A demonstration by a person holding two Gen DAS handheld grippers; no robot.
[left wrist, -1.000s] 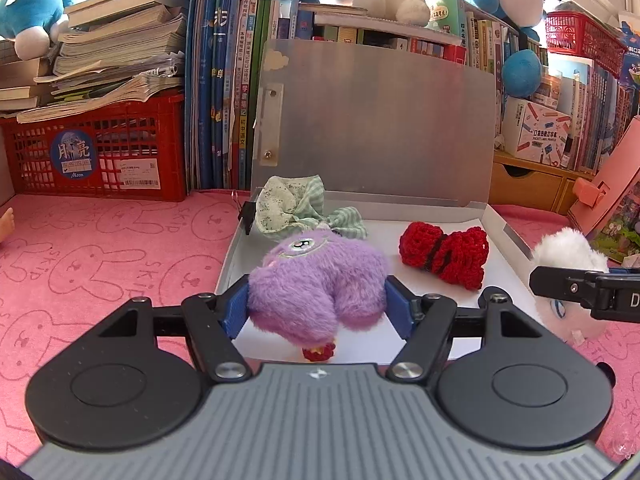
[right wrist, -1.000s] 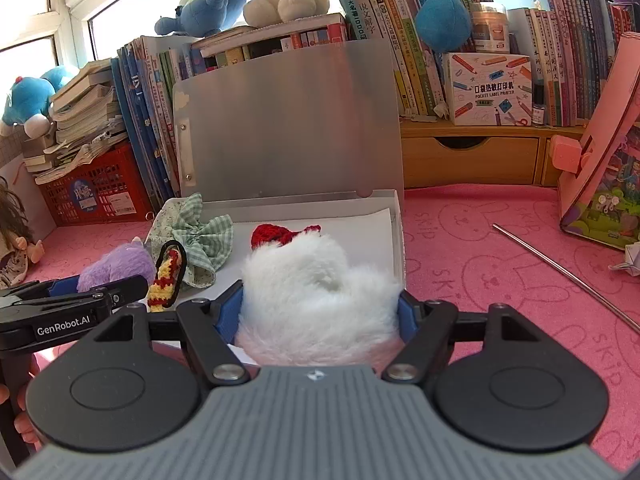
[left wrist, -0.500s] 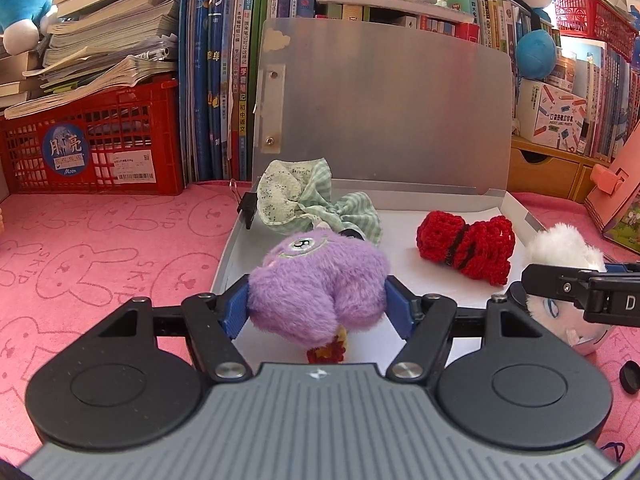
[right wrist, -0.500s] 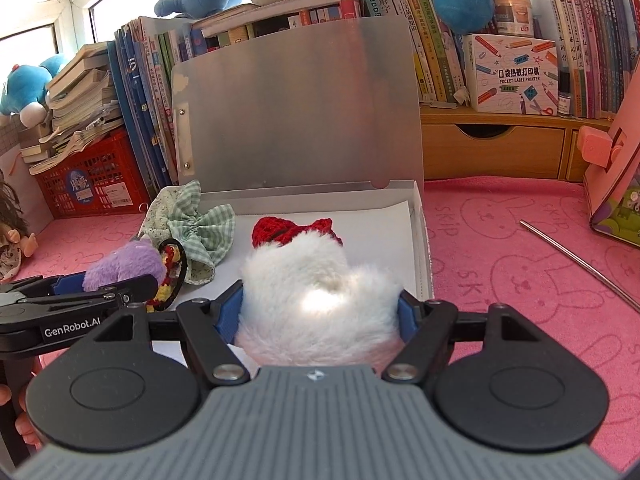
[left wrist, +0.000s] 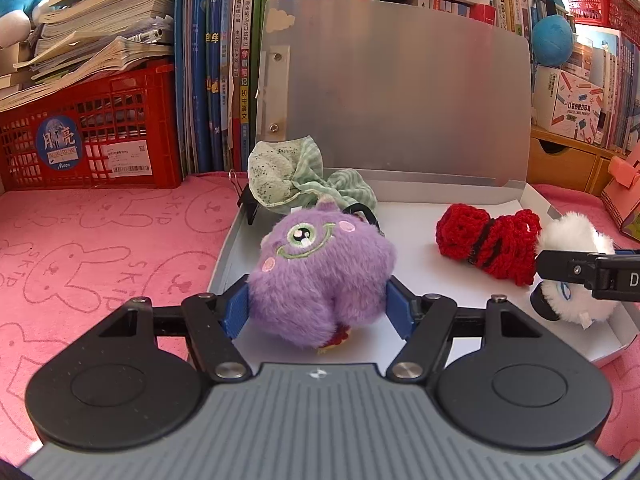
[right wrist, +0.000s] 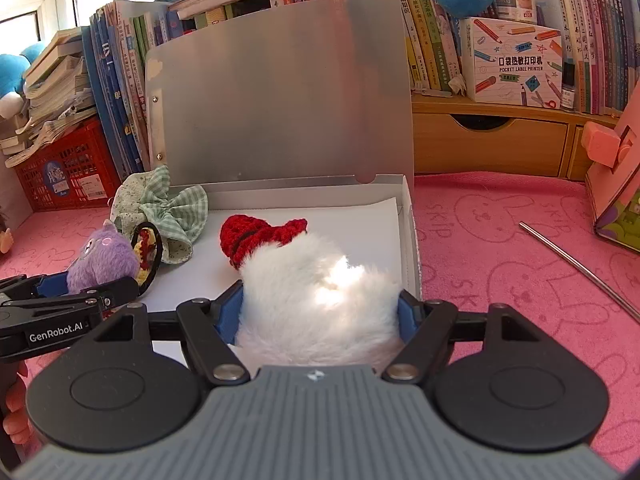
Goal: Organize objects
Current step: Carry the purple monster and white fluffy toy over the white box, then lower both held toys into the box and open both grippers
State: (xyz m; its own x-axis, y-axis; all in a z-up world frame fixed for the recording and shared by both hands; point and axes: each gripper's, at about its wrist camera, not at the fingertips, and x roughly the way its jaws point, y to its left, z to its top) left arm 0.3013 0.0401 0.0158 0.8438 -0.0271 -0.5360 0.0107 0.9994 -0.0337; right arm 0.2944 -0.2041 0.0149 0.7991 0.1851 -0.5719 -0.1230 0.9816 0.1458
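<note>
Both my grippers hold soft toys over the open box.

Through the left wrist camera, I see my left gripper [left wrist: 318, 306] clamped on the purple toy [left wrist: 320, 276], its blue pads pressed into the fur on both sides, above the left part of the grey box [left wrist: 224, 256]. Behind it lies a green bow [left wrist: 304, 180]; a red knitted bow [left wrist: 488, 242] rests on the white floor to the right. Through the right wrist camera, my right gripper [right wrist: 320, 312] squeezes the white toy [right wrist: 320, 296] over the box's right half, beside its right wall, the red bow just beyond it.
</note>
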